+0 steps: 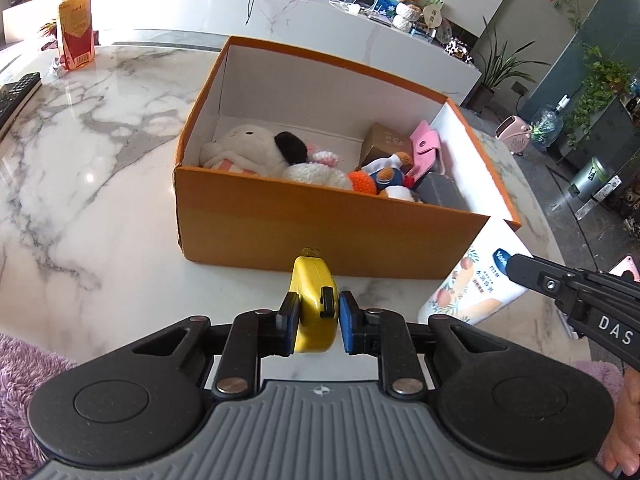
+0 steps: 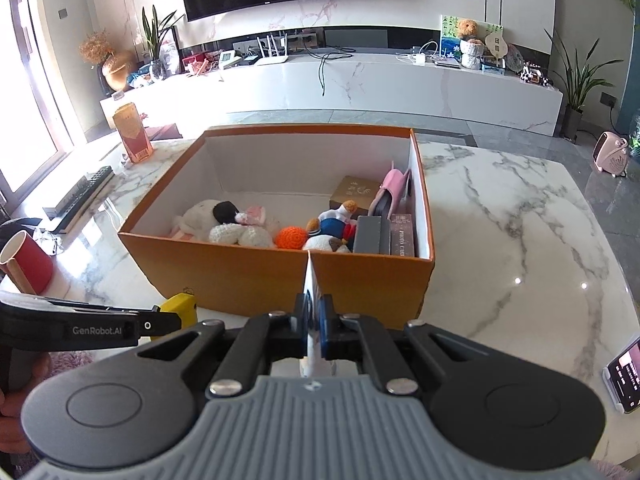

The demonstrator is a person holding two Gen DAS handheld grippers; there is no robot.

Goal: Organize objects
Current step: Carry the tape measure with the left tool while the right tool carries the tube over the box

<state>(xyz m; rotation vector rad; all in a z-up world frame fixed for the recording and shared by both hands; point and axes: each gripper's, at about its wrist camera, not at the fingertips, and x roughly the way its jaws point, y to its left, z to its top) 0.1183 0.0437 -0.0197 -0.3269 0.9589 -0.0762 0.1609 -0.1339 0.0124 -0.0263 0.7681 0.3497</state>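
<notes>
My left gripper point(image 1: 319, 312) is shut on a yellow tape measure point(image 1: 314, 284), both blue pads pressing its sides, just in front of the orange cardboard box point(image 1: 320, 232). The right wrist view shows that gripper point(image 2: 168, 320) from the side at lower left, the yellow tape measure point(image 2: 182, 306) at its tip. My right gripper point(image 2: 314, 312) is shut on a flat white lotion pouch point(image 2: 311, 276), seen edge-on before the box point(image 2: 240, 272). In the left wrist view the right gripper point(image 1: 516, 270) pinches the pouch point(image 1: 468, 292) by its top, right of the box.
The box holds plush toys point(image 1: 256, 152), a gold carton point(image 1: 386, 144), a pink case and grey boxes. On the marble table are a red-and-yellow carton point(image 1: 76, 32), a remote point(image 1: 16, 96), a red cup point(image 2: 26, 256) and a phone point(image 2: 624, 376).
</notes>
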